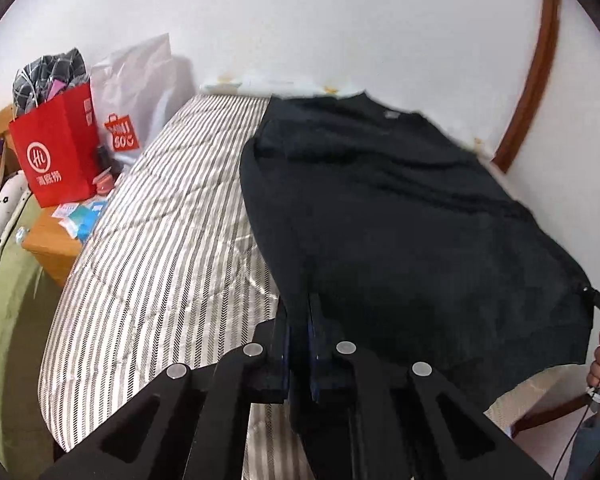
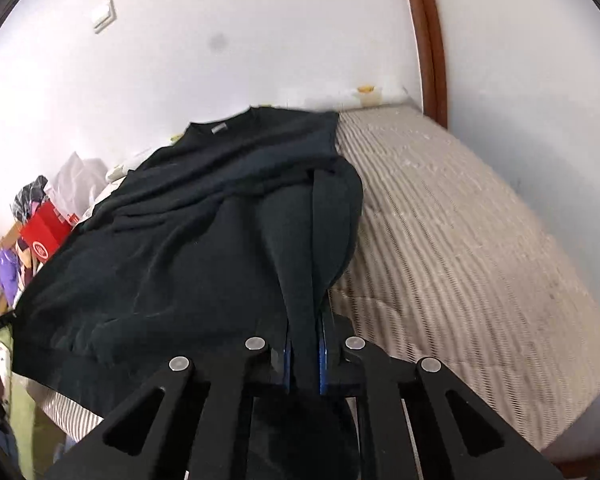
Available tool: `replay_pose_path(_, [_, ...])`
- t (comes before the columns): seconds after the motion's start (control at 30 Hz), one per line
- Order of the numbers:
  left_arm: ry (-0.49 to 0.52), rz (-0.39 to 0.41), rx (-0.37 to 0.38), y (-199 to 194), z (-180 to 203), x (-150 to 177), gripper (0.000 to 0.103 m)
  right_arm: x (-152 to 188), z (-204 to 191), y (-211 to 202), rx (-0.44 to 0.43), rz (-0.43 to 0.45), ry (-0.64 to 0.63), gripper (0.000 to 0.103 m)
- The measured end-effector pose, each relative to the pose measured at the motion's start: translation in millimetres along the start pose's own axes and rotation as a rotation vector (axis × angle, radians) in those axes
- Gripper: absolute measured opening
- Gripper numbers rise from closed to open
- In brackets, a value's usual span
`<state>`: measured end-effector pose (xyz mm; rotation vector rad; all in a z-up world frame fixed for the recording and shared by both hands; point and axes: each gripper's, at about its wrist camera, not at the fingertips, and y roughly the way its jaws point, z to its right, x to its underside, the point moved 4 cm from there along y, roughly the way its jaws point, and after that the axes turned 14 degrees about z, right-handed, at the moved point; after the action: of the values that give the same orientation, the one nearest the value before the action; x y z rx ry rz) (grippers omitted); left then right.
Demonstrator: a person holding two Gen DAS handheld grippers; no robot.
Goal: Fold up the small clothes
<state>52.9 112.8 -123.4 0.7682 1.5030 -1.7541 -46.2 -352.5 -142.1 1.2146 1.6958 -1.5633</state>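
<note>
A black T-shirt [image 1: 400,216] lies spread on a striped bed [image 1: 160,248], collar toward the far wall. My left gripper [image 1: 300,320] is shut on the shirt's near hem at its left corner. In the right wrist view the same shirt [image 2: 172,240] stretches away, collar and label at the far end. My right gripper [image 2: 305,332] is shut on the hem at the right corner, where the cloth bunches into a ridge between the fingers. The hem is lifted and taut between both grippers.
A red paper bag [image 1: 56,144] and a white plastic bag [image 1: 140,92] stand on a wooden nightstand [image 1: 52,248] left of the bed. White wall runs behind the bed. A brown wooden frame [image 2: 428,40] rises at the right. Bare bedding [image 2: 460,232] lies right of the shirt.
</note>
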Motion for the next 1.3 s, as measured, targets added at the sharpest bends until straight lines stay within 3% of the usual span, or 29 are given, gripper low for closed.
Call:
replay_pose_path(0.23, [-0.031,0.061,0.036,-15,6,-15,0.007,-13,-6,-18,-0.025,0.031,-0.004,0.009])
replay_pose_path(0.67, [-0.094,0.172,0.031,6,6,-94,0.007,-94,-27,10,-0.05,0.093,0.028,0.009])
replay_pose_path(0.93, [-0.063,0.189,-0.015,40,16,-130,0.007,-132,-33,42,-0.042,0.093,0.012,0.009])
replay_pose_path(1.3, [-0.091,0.138,-0.036,97,15,-161,0.007,-158,-25,100,-0.032,0.065,0.063,0.009])
